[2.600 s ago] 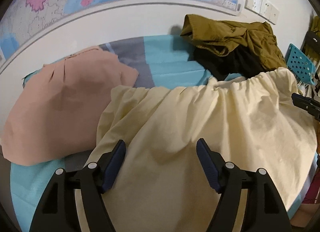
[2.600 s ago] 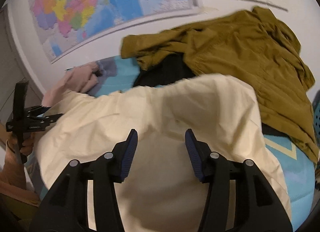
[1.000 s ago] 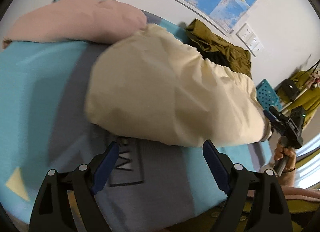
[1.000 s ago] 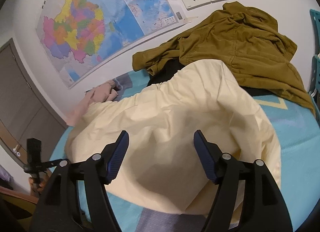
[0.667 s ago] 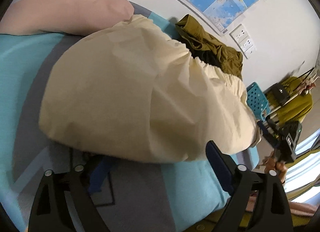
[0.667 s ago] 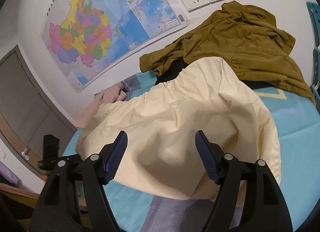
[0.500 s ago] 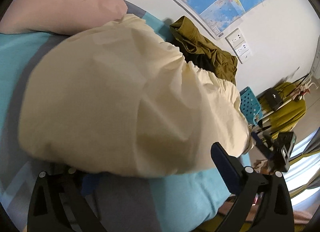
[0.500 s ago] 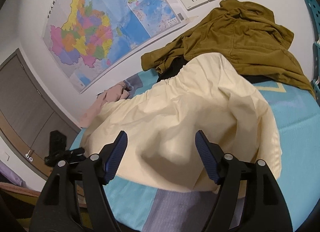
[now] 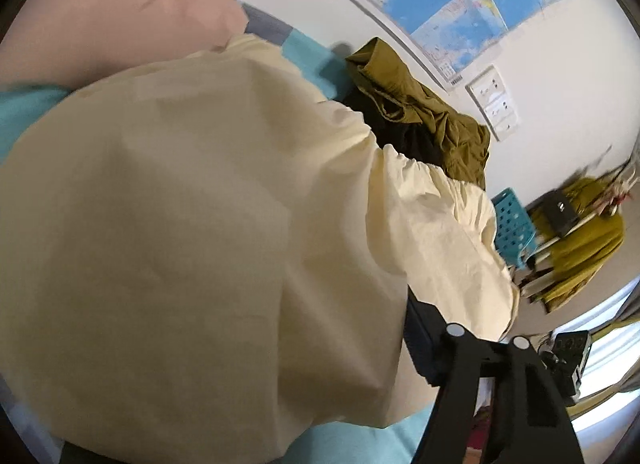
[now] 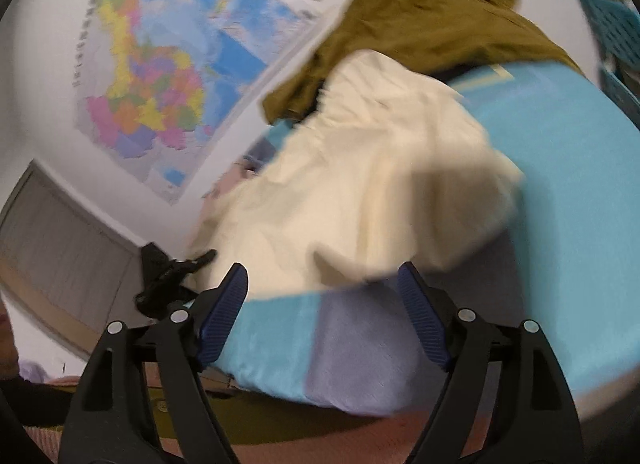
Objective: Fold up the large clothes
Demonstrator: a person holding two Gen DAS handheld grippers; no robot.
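A large cream garment (image 9: pixel 208 232) lies spread on the blue and grey bed cover (image 10: pixel 560 232). In the left wrist view it fills most of the frame and hides the left finger of my left gripper; only the right finger (image 9: pixel 424 340) shows beside the cloth's near edge, so its grip is unclear. My right gripper (image 10: pixel 322 316) is open and empty, just off the near edge of the cream garment (image 10: pixel 360 192), over the bed's edge. The left gripper (image 10: pixel 168 272) shows small at the garment's far side.
A pink garment (image 9: pixel 120 20) lies at the bed's far left. An olive garment (image 9: pixel 420 112) over a black one is piled against the wall, under a map (image 10: pixel 168 76). A teal basket (image 9: pixel 512 224) and a rack of clothes (image 9: pixel 580 240) stand past the bed.
My left gripper has pushed in at the cream garment's near edge, which now covers its left finger. My right gripper has pulled back and down off the garment to the bed's edge.
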